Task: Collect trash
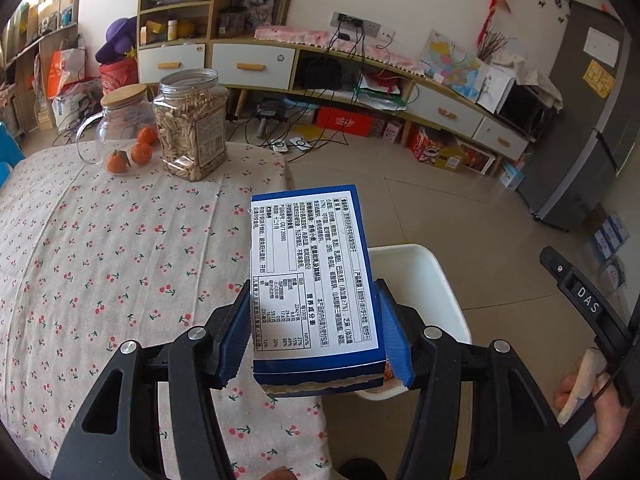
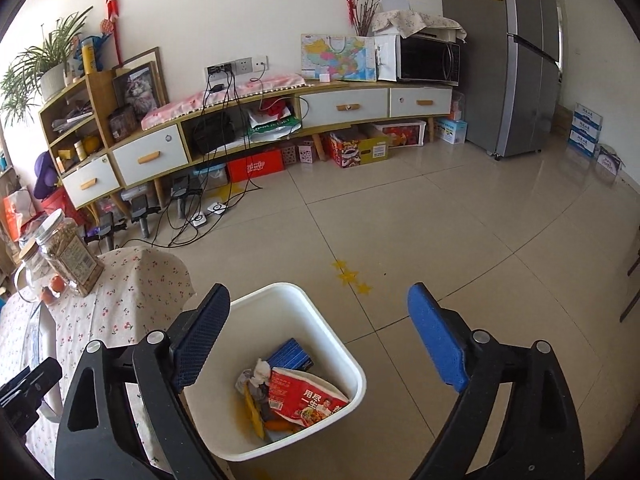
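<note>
My left gripper (image 1: 314,340) is shut on a blue and white carton (image 1: 310,264) with a printed label, held over the table's right edge and partly above the white trash bin (image 1: 424,264). In the right wrist view the bin (image 2: 320,312) stands on the floor beside the table and holds a red packet (image 2: 308,396), a blue box (image 2: 290,354), crumpled paper and a yellow wrapper. My right gripper (image 2: 320,344) is open and empty, above the bin. The carton shows edge-on at the far left of that view (image 2: 38,332).
The table (image 1: 100,240) has a cherry-print cloth. At its far side stand a plastic jar of snacks (image 1: 190,124) and a glass jar with oranges (image 1: 124,128). A long cabinet (image 2: 248,128) with cables lines the wall, a fridge (image 2: 516,60) stands at right.
</note>
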`<state>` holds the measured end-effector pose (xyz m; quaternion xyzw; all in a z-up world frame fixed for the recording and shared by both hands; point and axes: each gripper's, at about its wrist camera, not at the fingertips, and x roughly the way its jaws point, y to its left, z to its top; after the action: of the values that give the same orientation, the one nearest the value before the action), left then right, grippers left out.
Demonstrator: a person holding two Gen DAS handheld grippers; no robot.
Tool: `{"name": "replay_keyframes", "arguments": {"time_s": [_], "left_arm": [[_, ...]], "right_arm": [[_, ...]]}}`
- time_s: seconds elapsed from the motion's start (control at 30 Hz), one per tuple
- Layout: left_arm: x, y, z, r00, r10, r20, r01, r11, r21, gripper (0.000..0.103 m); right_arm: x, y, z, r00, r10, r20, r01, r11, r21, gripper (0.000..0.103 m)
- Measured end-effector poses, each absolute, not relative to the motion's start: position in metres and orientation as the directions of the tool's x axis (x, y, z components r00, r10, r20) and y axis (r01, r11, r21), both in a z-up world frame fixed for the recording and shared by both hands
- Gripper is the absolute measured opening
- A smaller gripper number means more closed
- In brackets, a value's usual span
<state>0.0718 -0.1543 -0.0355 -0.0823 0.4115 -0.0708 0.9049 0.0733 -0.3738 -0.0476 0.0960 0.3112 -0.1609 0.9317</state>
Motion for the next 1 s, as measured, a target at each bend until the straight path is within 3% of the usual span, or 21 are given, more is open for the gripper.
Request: {"name": "replay_keyframes", "arguments": {"time_s": [0.23, 0.53, 0.63, 0.83, 1.0], "left_arm": [[0.079, -0.201, -0.049, 0.606, -0.267, -0.749, 0.135, 0.963, -0.234, 0.057], [0.105, -0.25, -0.077, 0.521, -0.36, -0.774, 0.212, 0.933, -0.292, 0.058], [0.108, -0.251, -0.081, 0.499, -0.375, -0.781, 0.209, 0.927, -0.312, 0.068], [0.094, -0.238, -0.071, 0.542, -0.332, -0.772, 0.234, 0.942, -0.24, 0.07], [0.076, -0.207, -0.057, 0.641, -0.222, -0.735, 0.196, 0.973, -0.123, 0.078]], "right_arm": [[0.058, -0.393, -0.045, 0.736, -0.29, -0.611, 0.401, 0.915, 0.049, 0.096], [0.045, -0.421, -0.051, 0.7, -0.335, -0.631, 0.467, 0.883, 0.05, 0.096], [0.043, -0.421, -0.051, 0.702, -0.341, -0.625, 0.47, 0.882, 0.047, 0.096], [0.042, -0.401, -0.047, 0.73, -0.316, -0.606, 0.433, 0.9, 0.052, 0.096], [0.04, -0.355, -0.04, 0.781, -0.303, -0.545, 0.373, 0.928, 0.019, 0.096]]}}
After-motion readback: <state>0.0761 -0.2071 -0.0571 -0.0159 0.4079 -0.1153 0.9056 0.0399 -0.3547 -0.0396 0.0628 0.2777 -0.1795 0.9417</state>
